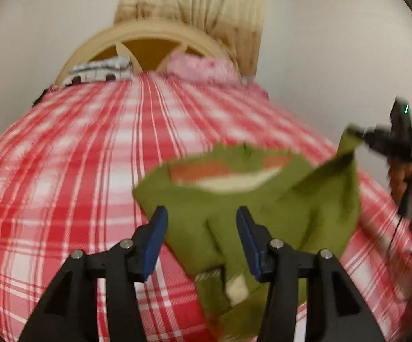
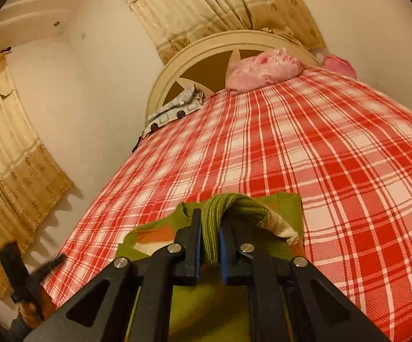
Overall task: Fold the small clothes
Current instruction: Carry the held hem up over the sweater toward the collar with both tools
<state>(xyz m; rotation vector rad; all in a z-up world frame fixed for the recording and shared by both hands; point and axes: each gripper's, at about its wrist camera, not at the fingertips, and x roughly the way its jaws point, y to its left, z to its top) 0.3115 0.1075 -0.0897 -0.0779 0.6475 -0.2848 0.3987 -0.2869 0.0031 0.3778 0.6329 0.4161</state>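
With our left tongs [image 1: 201, 238] standing apart and empty, only our right tongs [image 2: 209, 240] pinch the green sweater [image 1: 234, 213] on the bed [image 1: 63, 156], so one tug could spoil our fold.

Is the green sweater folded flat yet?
No. The green sweater lies rumpled on the bed, one part lifted, pinched in the right gripper.

The left gripper [image 1: 201, 222] stood with its jaws apart, nothing pressed between the blue pads [image 1: 157, 235]. The right gripper [image 2: 210, 235] was lifted, its jaws clamped on a fold of the green knitted garment [image 2: 220, 216].
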